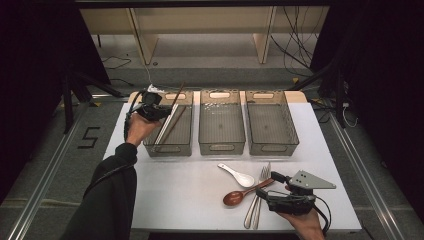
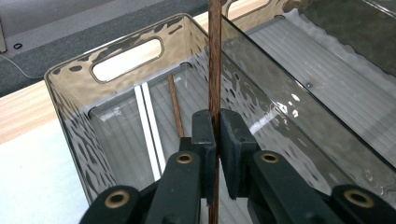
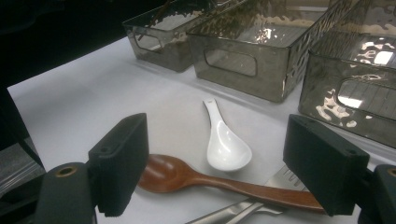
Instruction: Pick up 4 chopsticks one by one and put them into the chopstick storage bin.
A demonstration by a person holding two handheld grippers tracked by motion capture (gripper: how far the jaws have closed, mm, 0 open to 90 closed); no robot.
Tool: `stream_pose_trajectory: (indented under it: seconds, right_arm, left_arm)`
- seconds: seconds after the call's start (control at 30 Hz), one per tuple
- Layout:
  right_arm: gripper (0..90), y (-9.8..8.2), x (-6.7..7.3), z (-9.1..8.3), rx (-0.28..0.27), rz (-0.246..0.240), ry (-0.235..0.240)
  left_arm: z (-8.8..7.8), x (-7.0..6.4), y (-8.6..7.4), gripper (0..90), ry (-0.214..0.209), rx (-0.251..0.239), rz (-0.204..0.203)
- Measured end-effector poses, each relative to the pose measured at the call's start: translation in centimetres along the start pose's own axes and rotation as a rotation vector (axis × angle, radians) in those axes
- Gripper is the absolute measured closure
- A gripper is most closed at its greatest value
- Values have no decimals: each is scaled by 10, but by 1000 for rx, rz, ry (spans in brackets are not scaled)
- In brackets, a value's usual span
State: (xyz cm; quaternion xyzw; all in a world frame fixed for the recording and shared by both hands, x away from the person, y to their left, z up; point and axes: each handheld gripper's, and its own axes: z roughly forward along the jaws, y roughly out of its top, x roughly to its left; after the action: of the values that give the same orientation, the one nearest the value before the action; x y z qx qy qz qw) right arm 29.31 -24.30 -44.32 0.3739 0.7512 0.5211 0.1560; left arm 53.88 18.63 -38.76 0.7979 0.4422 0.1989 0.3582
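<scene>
Left gripper [image 2: 214,154] clamped tight on a thin dark brown wooden chopstick [image 2: 215,70], standing nearly straight up between the two black pads. Seen from the high view: same left gripper [image 1: 152,111] up over the left smoky clear plastic bin [image 1: 170,131], chopstick [image 1: 178,93] poking out past the fingers. Shown close up in the left gripper view, inside that bin [image 2: 70,107], just beyond the fingertips: a second brown chopstick [image 2: 176,105] and two white chopsticks [image 2: 150,126] lying flat on the floor of the bin.

Right gripper [image 3: 215,163] wide open, holding nothing. Right gripper [image 1: 280,192] low on the white table [image 1: 175,190] in the high view. Between the spread fingers in the right gripper view: a brown wooden spoon [image 3: 201,179] lying flat, a white ceramic soup spoon [image 3: 224,144] just past it, and silver metal forks [image 3: 261,200] crossing under the wooden handle. Better seen from above: the forks' [image 1: 257,200] full length, plus the middle bin [image 1: 221,127] and right bin [image 1: 271,127] beside the left one.
</scene>
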Motion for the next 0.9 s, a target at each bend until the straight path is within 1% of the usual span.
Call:
stream_pose_trajectory:
  seconds: [0.37,0.57,0.7,0.73,0.8,0.83,0.9]
  right_arm:
    - [232,0,0,0,0,1,0]
    - [232,0,0,0,0,1,1]
    - [232,0,0,0,0,3,1]
    - [231,0,0,0,0,3,1]
    - [231,0,0,0,-1,1,2]
    - [231,0,0,0,-1,1,3]
    - [231,0,0,0,-2,1,3]
  left_arm:
    - [3,0,-3,832,5,18,-11]
    - [3,2,-4,823,21,29,-21]
    - [-1,2,-4,776,20,22,-38]
    - [-3,2,-4,751,12,23,-47]
    - [-7,2,-4,711,-12,6,-71]
    - [-9,0,-5,692,-24,5,-83]
    - [-12,-2,-6,624,-34,6,-86]
